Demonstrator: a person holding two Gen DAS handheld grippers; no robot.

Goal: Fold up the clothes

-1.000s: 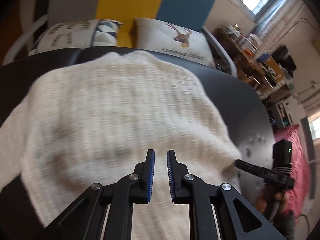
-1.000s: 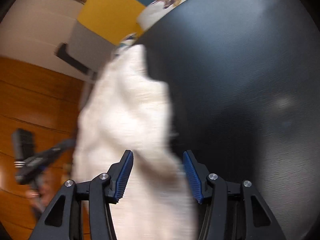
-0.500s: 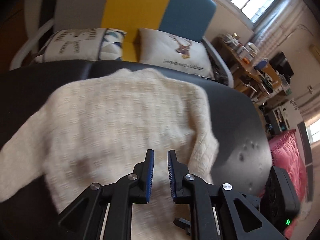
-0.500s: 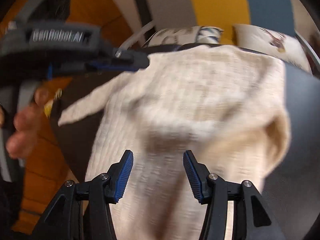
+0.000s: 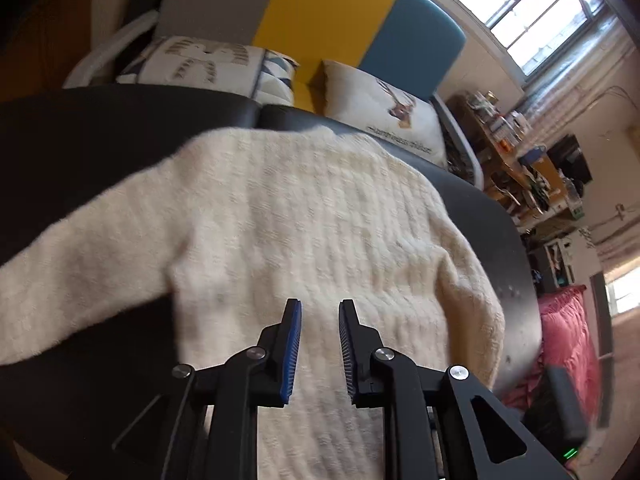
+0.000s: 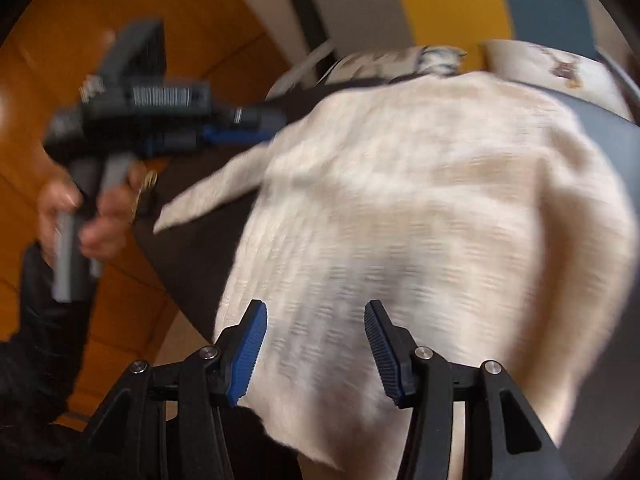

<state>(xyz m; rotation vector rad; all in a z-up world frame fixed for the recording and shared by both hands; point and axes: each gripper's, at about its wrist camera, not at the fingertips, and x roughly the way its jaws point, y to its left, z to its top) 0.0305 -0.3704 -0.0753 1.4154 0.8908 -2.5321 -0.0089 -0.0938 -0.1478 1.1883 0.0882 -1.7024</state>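
Black gripper fingers [image 5: 294,344] carry blue ribbed pads; black sleeve [image 6: 36,320].

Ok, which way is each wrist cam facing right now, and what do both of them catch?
Left wrist: sits on the left gripper, looking forward over the cream sweater on the dark table toward the cushioned bench and window; jaws apart, holding nothing.
Right wrist: sits on the right gripper, looking across the sweater toward the bench; also shows the left gripper in the person's left hand and dark sleeve.
Shared: sweater, table, deer cushion, bench.
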